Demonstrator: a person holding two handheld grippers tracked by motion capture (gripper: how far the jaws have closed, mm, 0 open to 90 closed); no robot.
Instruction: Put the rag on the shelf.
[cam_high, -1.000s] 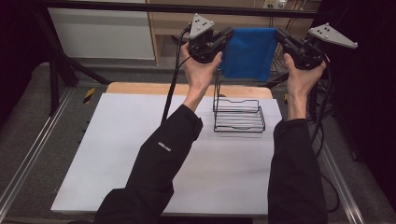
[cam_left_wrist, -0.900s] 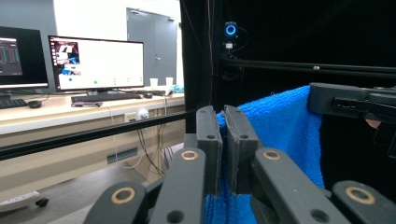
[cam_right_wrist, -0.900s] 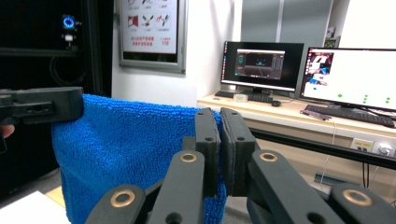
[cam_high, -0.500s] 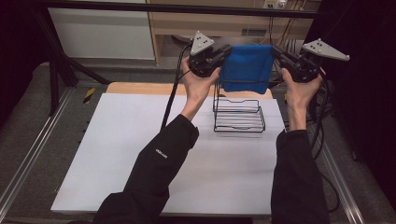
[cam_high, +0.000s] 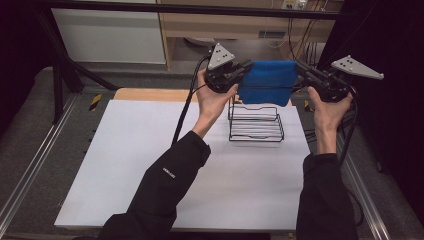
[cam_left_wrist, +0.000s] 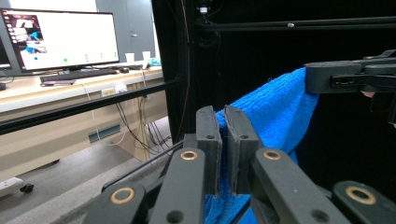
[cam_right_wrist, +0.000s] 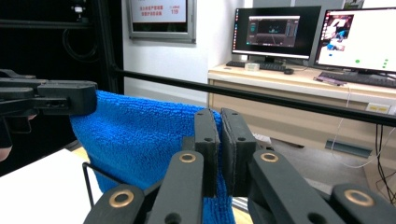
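A blue towel (cam_high: 267, 81) hangs stretched between my two grippers, above a black wire rack (cam_high: 255, 123) that stands on the white table top (cam_high: 150, 150). My left gripper (cam_high: 246, 67) is shut on the towel's left top corner, and my right gripper (cam_high: 299, 68) is shut on its right top corner. In the left gripper view the jaws (cam_left_wrist: 223, 140) pinch the towel's (cam_left_wrist: 275, 112) edge, with the other gripper (cam_left_wrist: 350, 77) across at the right. In the right gripper view the jaws (cam_right_wrist: 219, 144) clamp the towel (cam_right_wrist: 140, 135), whose lower edge hangs just over the rack's wire (cam_right_wrist: 91, 175).
A wooden board (cam_high: 150, 94) lies along the table's far edge. Metal rails (cam_high: 30, 170) run down both sides of the table. Behind stand a black frame bar (cam_high: 200, 9), cabinets and hanging cables (cam_high: 300, 35). Desks with monitors (cam_right_wrist: 275, 30) stand beyond the frame.
Both hands have come down with the towel held taut between them, so its lower edge now reaches the top of the wire rack.
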